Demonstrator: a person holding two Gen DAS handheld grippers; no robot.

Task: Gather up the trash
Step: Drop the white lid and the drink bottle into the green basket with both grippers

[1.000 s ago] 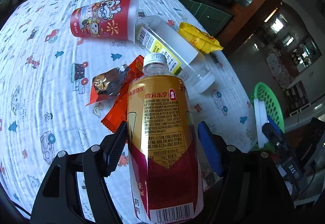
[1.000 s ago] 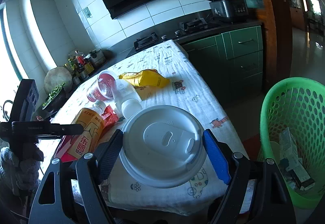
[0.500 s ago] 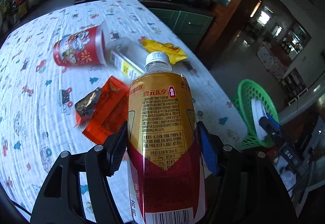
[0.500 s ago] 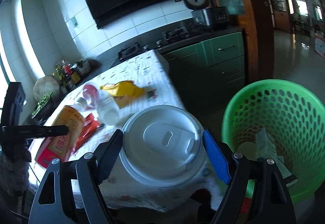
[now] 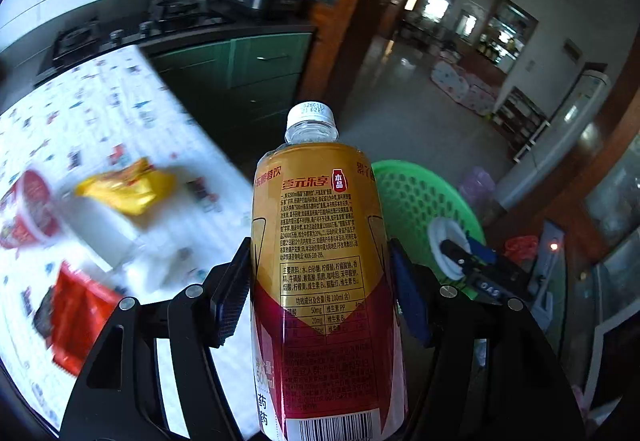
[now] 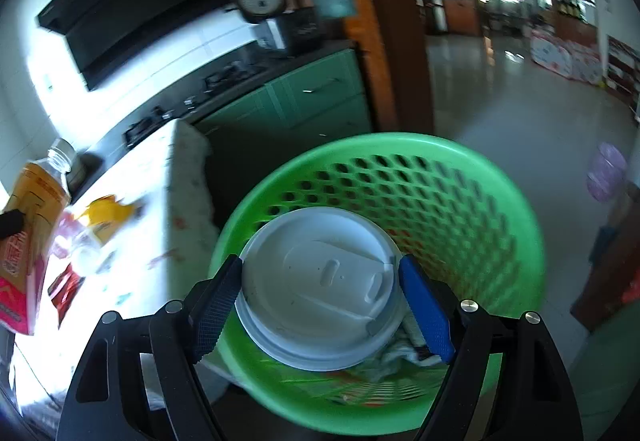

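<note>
Bottle (image 5: 324, 261), light and probably empty, clamped mid-body by left gripper (image 5: 320, 293); right gripper (image 6: 320, 301) grips a stiff white lid (image 6: 320, 293) edgewise above the basket (image 6: 460, 177).

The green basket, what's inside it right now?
Looking into the green basket, only crumpled paper-like scraps show near its bottom. The white lid, gripped by the right gripper, hangs over the opening and hides most of what lies beneath.
</note>
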